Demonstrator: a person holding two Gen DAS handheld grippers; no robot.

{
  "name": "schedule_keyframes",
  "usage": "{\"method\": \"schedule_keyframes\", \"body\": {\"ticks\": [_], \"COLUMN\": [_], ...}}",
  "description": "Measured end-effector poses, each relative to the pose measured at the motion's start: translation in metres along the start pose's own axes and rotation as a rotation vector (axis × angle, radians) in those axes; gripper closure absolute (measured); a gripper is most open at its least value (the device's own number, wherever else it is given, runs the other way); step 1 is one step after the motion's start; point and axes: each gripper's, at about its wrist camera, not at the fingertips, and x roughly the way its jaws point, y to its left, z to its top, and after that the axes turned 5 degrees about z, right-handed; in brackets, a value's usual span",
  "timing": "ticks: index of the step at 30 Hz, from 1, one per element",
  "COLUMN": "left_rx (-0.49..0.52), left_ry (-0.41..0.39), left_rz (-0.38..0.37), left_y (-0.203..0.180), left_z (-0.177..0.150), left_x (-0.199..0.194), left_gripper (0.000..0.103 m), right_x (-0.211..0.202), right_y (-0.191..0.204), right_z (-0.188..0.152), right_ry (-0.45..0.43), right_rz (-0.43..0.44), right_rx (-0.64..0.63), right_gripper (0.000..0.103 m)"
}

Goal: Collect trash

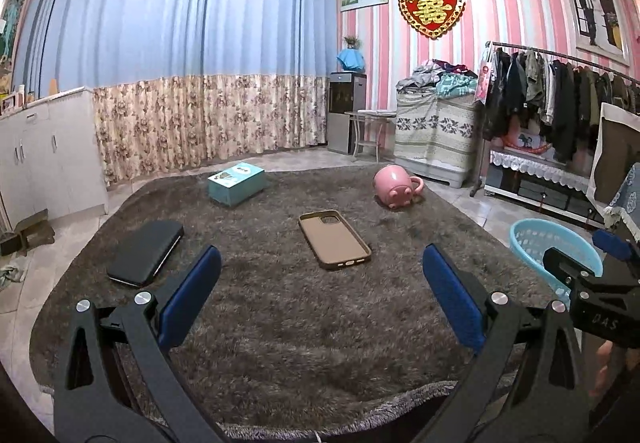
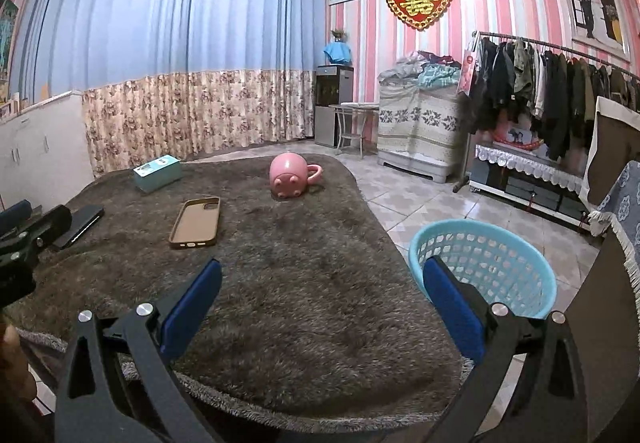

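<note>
**A:** Where did the trash lie?

**B:** All of it sat on the rug (image 1: pixel 280 323), and I'll place it by the phone case (image 1: pixel 334 239), which lay open side up near the middle. Behind it to the left was the teal box (image 1: pixel 236 183); behind it to the right the pink mug (image 1: pixel 396 189) lay tipped over with its feet toward the camera. Left of the case, near the rug's edge, was a flat black case (image 1: pixel 146 253).

**A:** And the basket?

**B:** The blue basket (image 2: pixel 482 267) stood on the tiles to the right of the case, just off the rug's edge. I'd judge it was put there so each piece could be carried a short way over.

**A:** How were the tongs?

**B:** Both spread wide and holding nothing. The left tongs (image 1: pixel 320 303) hung over the rug short of the phone case, roughly in line with it. The right tongs (image 2: pixel 320 307) hung over the rug's right side, one blue pad (image 2: pixel 452 307) showing in front of the basket.

**A:** So nothing gathered?

**B:** The basket's visible part looked empty, so I'd say collecting hadn't begun. The left tongs looked best placed for the phone case, the right for the mug.
</note>
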Motion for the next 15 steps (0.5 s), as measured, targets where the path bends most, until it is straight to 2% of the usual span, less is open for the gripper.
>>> {"method": "schedule_keyframes", "body": {"ticks": [15], "left_rx": [-0.025], "left_ry": [0.021], "left_rz": [-0.003], "left_y": [0.005], "left_z": [-0.004], "left_x": [0.011], "left_gripper": [0.005], "right_x": [0.007], "right_y": [0.007], "right_z": [-0.003], "right_ry": [-0.010], "right_rz": [-0.004], "right_rx": [-0.024], "right_gripper": [0.005]}}
